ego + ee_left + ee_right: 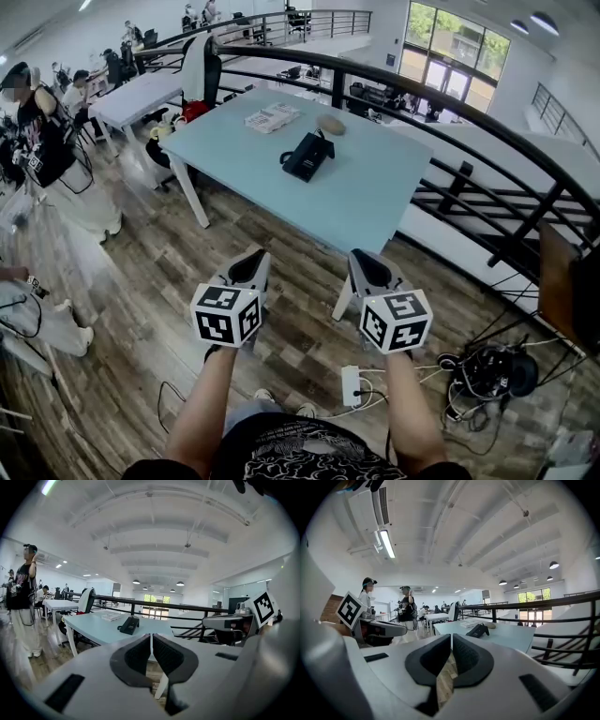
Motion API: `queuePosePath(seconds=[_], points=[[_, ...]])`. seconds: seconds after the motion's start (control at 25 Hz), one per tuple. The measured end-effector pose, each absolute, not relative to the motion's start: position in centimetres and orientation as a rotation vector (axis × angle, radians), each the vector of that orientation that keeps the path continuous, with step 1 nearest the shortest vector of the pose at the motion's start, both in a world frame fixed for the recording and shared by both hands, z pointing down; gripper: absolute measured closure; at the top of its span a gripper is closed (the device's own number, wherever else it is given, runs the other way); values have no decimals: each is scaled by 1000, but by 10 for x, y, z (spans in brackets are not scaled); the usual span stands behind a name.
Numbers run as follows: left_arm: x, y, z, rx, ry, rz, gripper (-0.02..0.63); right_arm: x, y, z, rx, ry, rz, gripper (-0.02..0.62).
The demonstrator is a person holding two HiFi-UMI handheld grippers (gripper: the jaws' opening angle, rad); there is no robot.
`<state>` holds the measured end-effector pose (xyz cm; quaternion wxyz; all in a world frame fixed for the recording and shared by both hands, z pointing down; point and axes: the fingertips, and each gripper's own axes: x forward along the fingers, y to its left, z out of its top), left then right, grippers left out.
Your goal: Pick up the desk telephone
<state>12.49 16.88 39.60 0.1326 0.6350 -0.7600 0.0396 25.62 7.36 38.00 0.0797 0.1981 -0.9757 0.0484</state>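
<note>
head view steeply down — both gripper views low, near level, all sharing the far table (375,187) and desk telephone (307,155)

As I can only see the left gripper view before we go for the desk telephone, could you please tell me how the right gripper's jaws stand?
Observer: The right gripper has its jaws shut, with nothing between them.
Operator: Thank you. Where are both grippers relative to the table?
Observer: In the head view, the left gripper and the right one hang side by side over the wood floor, short of the table. The telephone lies near the table's middle, untouched.
Operator: Is there anything underfoot?
Observer: A white power strip lies on the floor by the person's shoes.
</note>
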Motion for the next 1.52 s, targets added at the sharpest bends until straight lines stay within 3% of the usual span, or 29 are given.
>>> queuePosePath(seconds=[0.56, 1.52], points=[[51, 105, 405, 1892, -2163, 86, 582, 185, 16, 396, 642, -2892, 168, 589], [-129, 6, 419, 2019, -1960, 97, 446, 21, -66, 407, 860, -2784, 235, 456]])
